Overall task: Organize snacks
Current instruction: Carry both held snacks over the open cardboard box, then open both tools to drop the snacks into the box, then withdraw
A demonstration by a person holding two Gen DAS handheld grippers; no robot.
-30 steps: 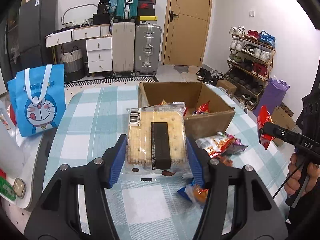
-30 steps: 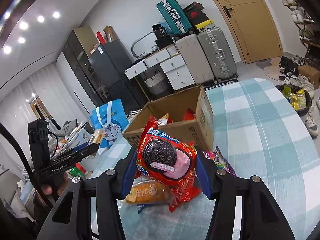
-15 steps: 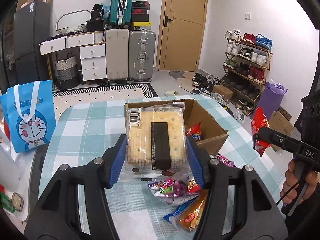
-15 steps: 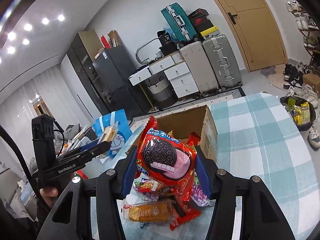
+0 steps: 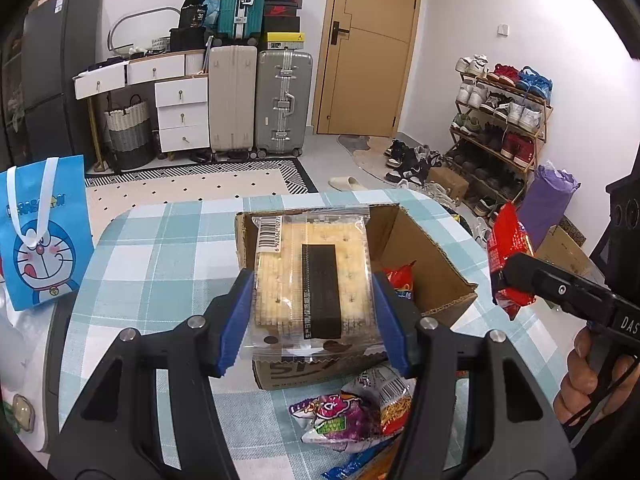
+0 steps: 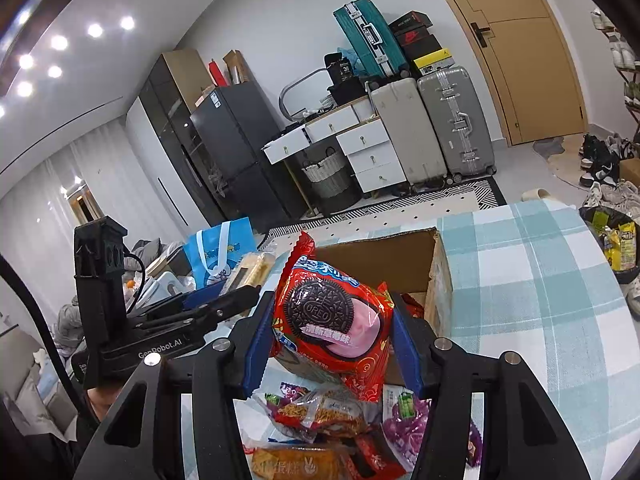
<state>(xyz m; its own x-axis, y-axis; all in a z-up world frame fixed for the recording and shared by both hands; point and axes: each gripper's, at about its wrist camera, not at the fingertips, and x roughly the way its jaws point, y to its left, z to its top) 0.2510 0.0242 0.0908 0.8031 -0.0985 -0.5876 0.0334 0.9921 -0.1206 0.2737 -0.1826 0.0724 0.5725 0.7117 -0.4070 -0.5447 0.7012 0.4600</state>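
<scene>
I read "OREO" embossed on the biscuit pictured on the red Oreo packet [image 6: 332, 320], with blue and white Chinese characters above and below it; on the body of the left gripper [image 6: 240, 300], seen from the right wrist, "GenRobot.AI"; on the right gripper [image 5: 516, 268], seen from the left wrist, the letters "DAS", cut off at the edge; on the cracker packet [image 5: 312, 280] a barcode whose digits begin 6 928; on the blue Doraemon bag [image 5: 42, 232] yellow lettering I can only partly make out; "36" on a black box [image 5: 198, 16] atop the drawers.
</scene>
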